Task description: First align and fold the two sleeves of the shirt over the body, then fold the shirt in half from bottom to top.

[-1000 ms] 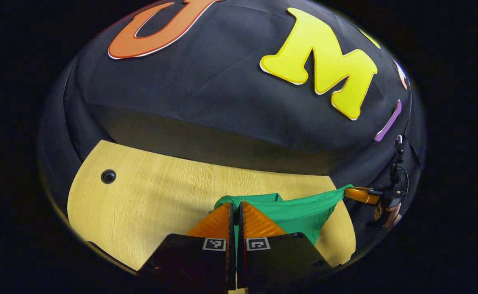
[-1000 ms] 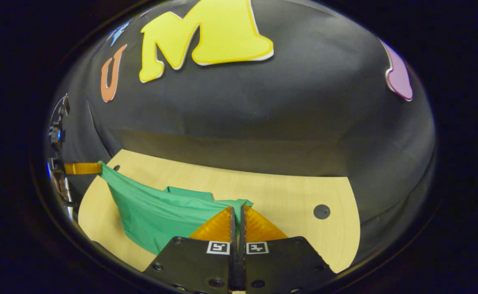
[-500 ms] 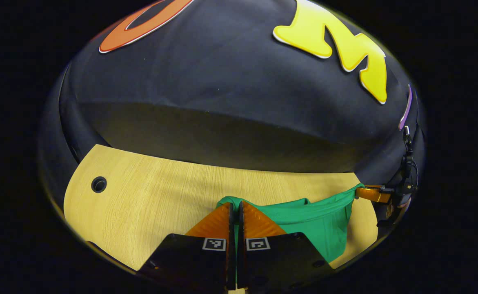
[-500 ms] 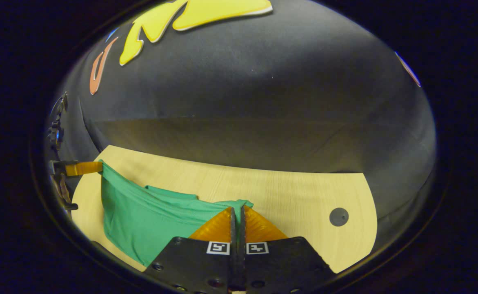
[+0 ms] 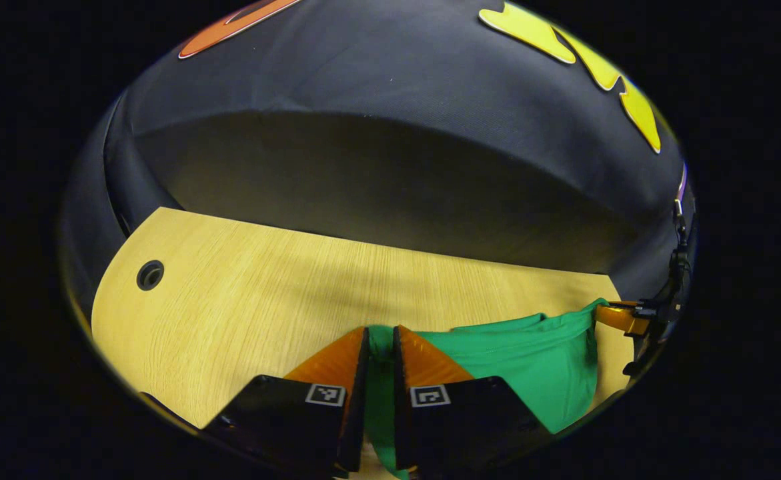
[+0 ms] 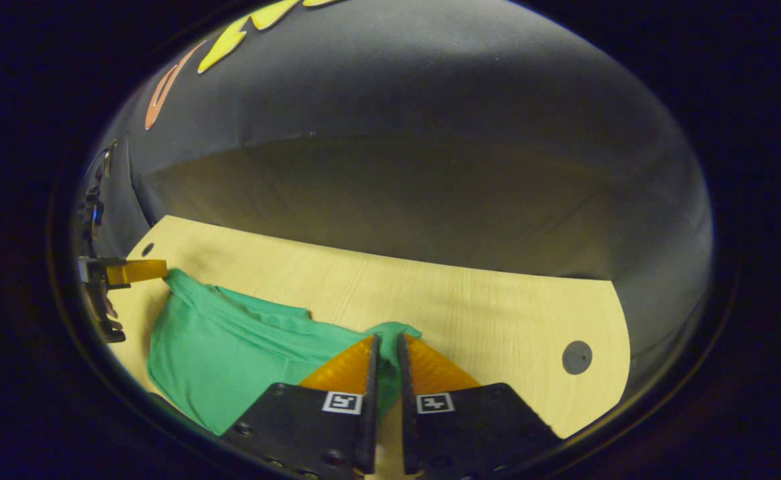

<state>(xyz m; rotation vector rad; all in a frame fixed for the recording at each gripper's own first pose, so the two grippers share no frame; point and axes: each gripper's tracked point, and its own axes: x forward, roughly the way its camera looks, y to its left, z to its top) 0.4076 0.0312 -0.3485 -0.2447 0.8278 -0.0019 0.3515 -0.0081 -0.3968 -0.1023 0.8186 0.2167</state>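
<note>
Left gripper view shows the green shirt (image 5: 530, 357) lying on the wooden table (image 5: 243, 307), spread between my two grippers. My left gripper (image 5: 379, 340) has its fingers slightly parted with a fold of the shirt's cloth running up between them; I cannot tell whether both fingers press on it. Past the far end of the shirt, my right gripper (image 5: 613, 319) meets the cloth's other corner.

From the right gripper view, the shirt (image 6: 230, 347) sags onto the table (image 6: 483, 313) in a loose heap, its upper edge running from my right gripper (image 6: 385, 343) across to my left gripper (image 6: 138, 271). My right gripper's fingers also stand a little apart with a bunch of the cloth between them, and I cannot tell if the grip is firm. Beyond the shirt, a round cable hole (image 6: 576, 357) sits in the tabletop near its end, and another hole (image 5: 150, 275) lies at the opposite end.
</note>
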